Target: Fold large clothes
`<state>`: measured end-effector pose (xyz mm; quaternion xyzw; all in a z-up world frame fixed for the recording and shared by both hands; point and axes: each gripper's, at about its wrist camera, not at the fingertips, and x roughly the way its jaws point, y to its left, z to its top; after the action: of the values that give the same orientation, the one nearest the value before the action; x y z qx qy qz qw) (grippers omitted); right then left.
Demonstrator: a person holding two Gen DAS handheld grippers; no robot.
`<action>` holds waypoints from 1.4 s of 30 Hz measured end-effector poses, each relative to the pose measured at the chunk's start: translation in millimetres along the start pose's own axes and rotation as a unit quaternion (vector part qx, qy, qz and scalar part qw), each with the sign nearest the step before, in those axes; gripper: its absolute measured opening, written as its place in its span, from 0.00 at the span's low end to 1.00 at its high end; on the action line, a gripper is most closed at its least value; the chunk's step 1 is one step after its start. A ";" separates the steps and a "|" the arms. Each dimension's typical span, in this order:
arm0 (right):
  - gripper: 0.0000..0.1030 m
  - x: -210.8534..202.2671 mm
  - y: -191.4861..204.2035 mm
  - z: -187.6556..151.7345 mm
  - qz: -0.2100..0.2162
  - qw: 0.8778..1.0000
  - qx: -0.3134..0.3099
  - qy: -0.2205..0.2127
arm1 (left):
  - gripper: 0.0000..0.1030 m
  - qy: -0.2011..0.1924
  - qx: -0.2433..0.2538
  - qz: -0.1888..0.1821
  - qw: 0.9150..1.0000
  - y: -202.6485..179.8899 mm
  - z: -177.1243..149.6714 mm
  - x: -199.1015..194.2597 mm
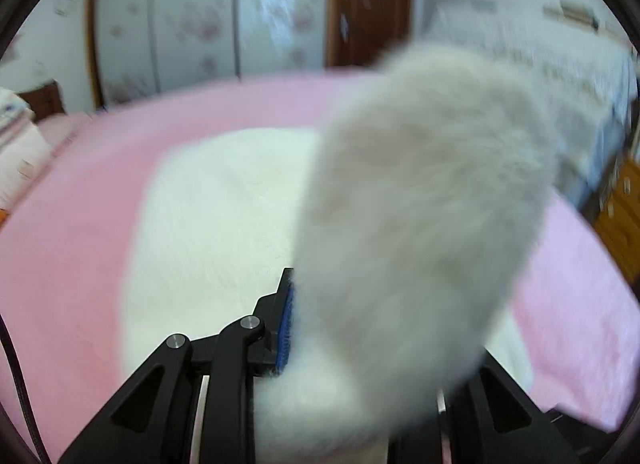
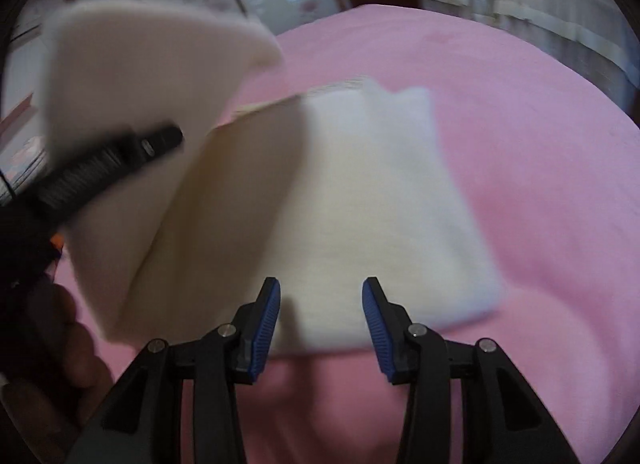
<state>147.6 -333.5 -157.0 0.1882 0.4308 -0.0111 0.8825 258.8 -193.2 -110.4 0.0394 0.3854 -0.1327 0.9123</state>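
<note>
Currently, a flap of the white garment [image 2: 360, 200], spread on the pink bed [image 2: 520, 112], is clamped in the left gripper [image 1: 344, 328] for folding, while the right gripper [image 2: 321, 316] is held empty, jaws parted.

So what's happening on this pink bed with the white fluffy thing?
A person is folding a fluffy white garment on a pink bed, with a handheld gripper in each hand. The left gripper is shut on one flap of the garment and holds it lifted above the rest, which lies flat. The right gripper hovers open over the near edge, holding nothing.
</note>
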 end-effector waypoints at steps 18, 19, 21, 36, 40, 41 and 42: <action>0.42 -30.0 -56.5 -5.0 -0.036 0.998 0.054 -0.022 | 0.23 -0.031 0.064 0.002 0.997 -71.9 -23.5 -15.2; 0.42 -31.8 -58.6 -6.0 -0.038 0.998 0.055 -0.022 | 0.23 -0.030 0.070 -0.004 0.997 -77.3 -24.7 -16.5; 0.42 -29.8 -62.7 -7.3 -0.046 0.997 0.056 -0.017 | 0.23 -0.029 0.083 -0.005 0.996 -85.9 -29.6 -14.7; 0.48 -59.4 -56.1 19.0 -0.018 0.998 0.046 -0.033 | 0.79 0.074 0.000 -0.170 0.983 -29.6 -16.9 -59.8; 0.62 -76.3 -37.3 35.1 0.028 0.998 0.027 -0.057 | 0.81 0.057 -0.098 -0.126 0.985 41.0 -21.3 -82.9; 0.64 -78.7 -31.4 39.0 0.029 0.997 0.016 -0.063 | 0.81 0.059 -0.114 -0.096 0.987 56.0 -21.7 -80.9; 0.64 -78.2 -22.8 43.7 0.028 0.997 0.003 -0.067 | 0.81 0.068 -0.119 -0.059 0.989 68.1 -23.5 -76.2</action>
<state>127.4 -380.7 -80.2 0.2017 0.3651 -0.0007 0.9089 210.1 -107.5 -74.6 -0.0836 0.4613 -0.1361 0.8727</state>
